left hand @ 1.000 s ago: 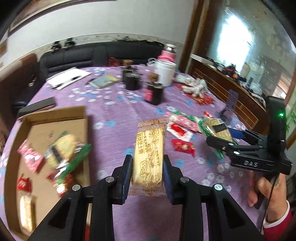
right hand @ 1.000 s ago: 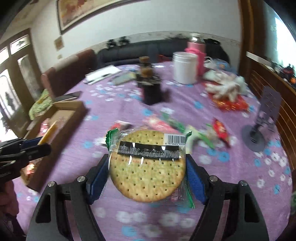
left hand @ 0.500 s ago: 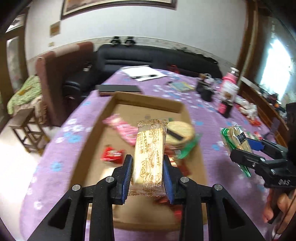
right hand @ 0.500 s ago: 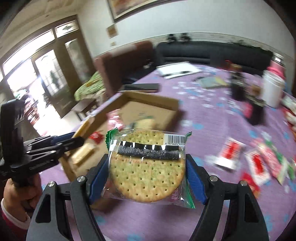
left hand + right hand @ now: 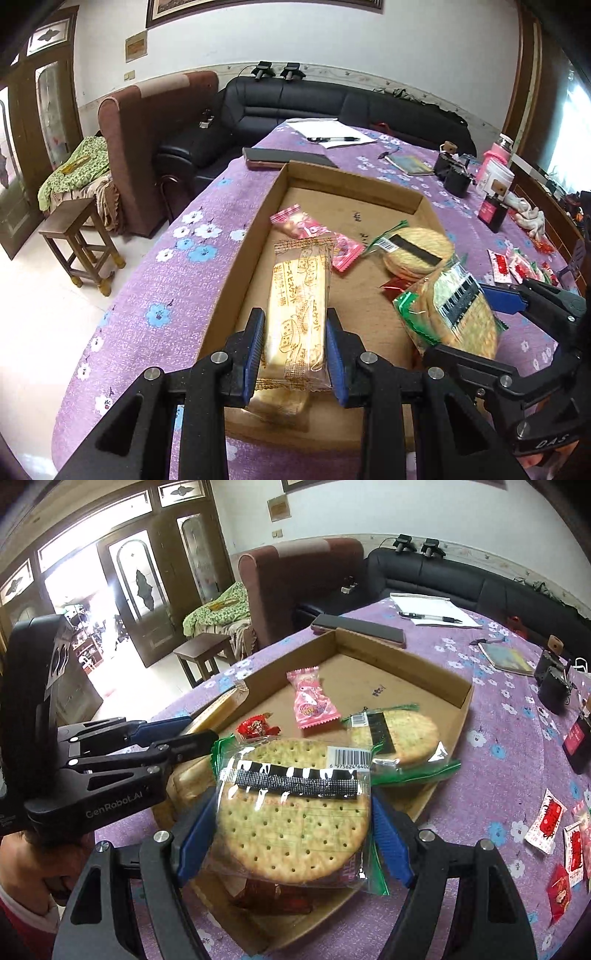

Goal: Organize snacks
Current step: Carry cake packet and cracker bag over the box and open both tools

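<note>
Nearby: pink candy point(image 5: 314, 236), round cracker pack point(image 5: 417, 251) already occupy cardboard tray point(image 5: 354, 184).

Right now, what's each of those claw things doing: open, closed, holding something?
Left gripper: closed on a long yellow biscuit packet.
Right gripper: closed on a round cracker packet.

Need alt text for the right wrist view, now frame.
The right gripper holds a round cracker pack above a cardboard tray on a purple floral tablecloth. The left gripper holds a biscuit bar over the tray's left side.
</note>
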Demonstrator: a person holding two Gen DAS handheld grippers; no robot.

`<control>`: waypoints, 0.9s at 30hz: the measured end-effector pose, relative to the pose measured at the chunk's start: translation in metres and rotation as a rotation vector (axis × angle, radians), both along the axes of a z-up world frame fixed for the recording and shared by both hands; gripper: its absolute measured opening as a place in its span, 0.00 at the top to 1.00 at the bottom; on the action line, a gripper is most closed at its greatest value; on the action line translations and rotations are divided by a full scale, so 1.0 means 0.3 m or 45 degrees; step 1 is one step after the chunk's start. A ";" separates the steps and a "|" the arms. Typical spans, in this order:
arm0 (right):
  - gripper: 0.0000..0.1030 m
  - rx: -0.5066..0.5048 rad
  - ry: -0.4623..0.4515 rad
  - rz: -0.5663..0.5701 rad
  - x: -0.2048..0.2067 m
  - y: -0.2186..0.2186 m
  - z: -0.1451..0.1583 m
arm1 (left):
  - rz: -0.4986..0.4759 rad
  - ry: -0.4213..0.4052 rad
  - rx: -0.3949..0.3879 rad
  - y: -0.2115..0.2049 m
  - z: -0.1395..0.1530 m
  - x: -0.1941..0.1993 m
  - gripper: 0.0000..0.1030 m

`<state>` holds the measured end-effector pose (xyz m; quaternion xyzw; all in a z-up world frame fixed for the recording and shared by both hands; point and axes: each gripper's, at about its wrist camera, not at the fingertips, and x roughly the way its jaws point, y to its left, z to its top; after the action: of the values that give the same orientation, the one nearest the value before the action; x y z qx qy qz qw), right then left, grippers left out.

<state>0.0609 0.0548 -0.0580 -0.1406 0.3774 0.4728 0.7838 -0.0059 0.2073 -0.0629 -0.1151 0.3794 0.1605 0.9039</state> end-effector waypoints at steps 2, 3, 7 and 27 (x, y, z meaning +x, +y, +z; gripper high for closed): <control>0.24 -0.021 -0.009 -0.001 -0.010 0.005 -0.007 | 0.007 0.011 0.008 0.003 -0.009 0.005 0.68; 0.24 -0.029 -0.011 -0.002 -0.011 0.008 -0.010 | 0.008 0.016 0.016 0.001 -0.013 0.009 0.68; 0.23 -0.051 -0.023 0.000 -0.014 0.019 -0.022 | 0.009 0.031 0.027 -0.001 -0.022 0.021 0.68; 0.12 0.022 -0.053 -0.086 -0.009 -0.106 0.040 | 0.081 -0.004 0.094 -0.015 0.043 0.003 0.25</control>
<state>0.0581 0.0230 -0.0460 -0.1308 0.3613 0.4462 0.8083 -0.0049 0.2029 -0.0501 -0.0941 0.3679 0.2028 0.9026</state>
